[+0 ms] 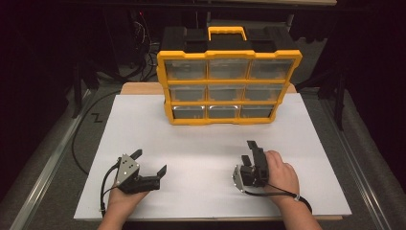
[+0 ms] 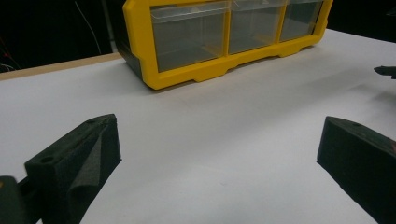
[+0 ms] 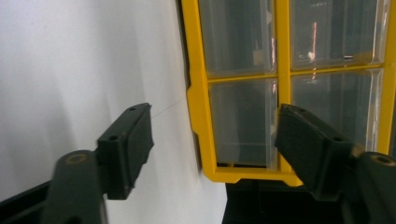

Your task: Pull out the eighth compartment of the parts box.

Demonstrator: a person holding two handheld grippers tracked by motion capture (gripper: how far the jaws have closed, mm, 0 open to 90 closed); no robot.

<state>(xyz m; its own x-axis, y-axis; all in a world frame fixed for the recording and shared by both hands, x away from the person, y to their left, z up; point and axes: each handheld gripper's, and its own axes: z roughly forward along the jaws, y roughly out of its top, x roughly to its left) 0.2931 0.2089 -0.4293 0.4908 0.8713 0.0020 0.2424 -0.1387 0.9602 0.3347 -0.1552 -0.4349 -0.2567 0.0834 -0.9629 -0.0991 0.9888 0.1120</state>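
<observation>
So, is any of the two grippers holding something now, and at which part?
Nothing is held. The left gripper and the right gripper both stand open above the white table, apart from the yellow organizer.

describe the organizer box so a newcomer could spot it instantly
Start at the white table top; at its far edge, centred, stands the organizer box. It is upright, with a yellow frame, nine clear drawers in a three-by-three grid and a yellow carry handle on top. Nothing else stands on the table.

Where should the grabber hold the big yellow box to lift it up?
Probably by the yellow handle on top of the organizer box, coming down from above. It is a raised loop with a gap beneath for a jaw; the wide body would not fit between the jaws.
</observation>
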